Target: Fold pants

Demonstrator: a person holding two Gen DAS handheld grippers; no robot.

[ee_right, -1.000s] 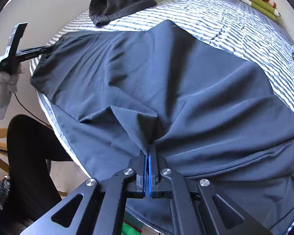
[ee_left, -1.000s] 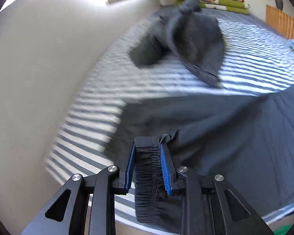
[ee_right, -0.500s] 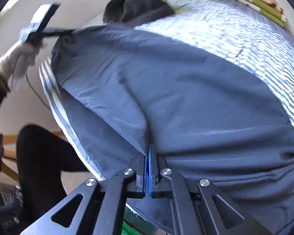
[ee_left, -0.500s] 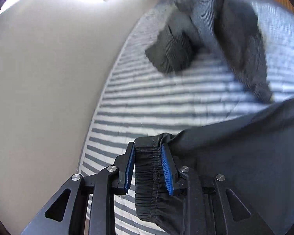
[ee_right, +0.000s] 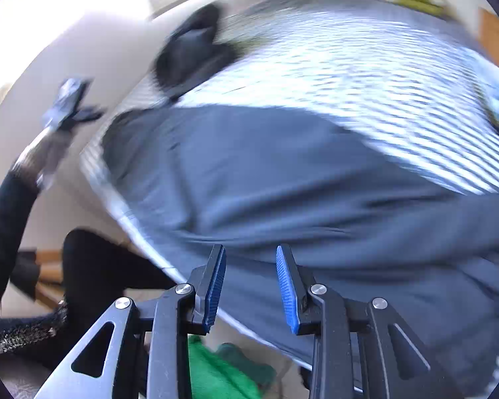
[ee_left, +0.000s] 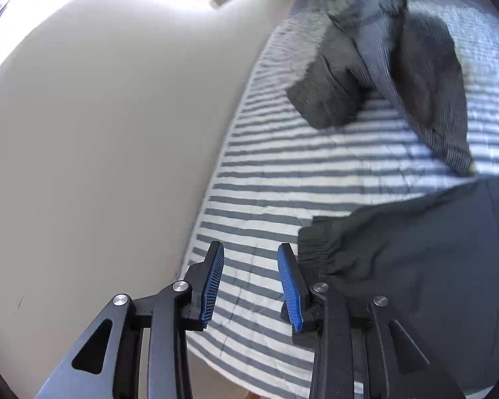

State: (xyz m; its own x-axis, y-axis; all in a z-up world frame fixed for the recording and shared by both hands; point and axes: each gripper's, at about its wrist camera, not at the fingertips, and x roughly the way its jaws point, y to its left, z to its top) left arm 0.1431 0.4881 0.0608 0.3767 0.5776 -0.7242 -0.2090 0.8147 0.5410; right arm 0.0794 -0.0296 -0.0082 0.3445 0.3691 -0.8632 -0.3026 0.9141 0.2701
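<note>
The dark grey pants (ee_right: 282, 173) lie spread flat on the striped bed (ee_left: 282, 179), their lower edge draped over the bed's near side, and both the left claw (ee_left: 251, 282) and the right claw (ee_right: 251, 286) stand apart and empty. The left claw sits just left of the elastic waistband (ee_left: 319, 246), so a re-grasp could miss it. The overhanging cloth might slide off the bed, and the crumpled striped garment (ee_left: 392, 66) beyond the waistband could snag a fold.

Rt view blurred (pants (ee_right: 282, 173) smeared).
</note>
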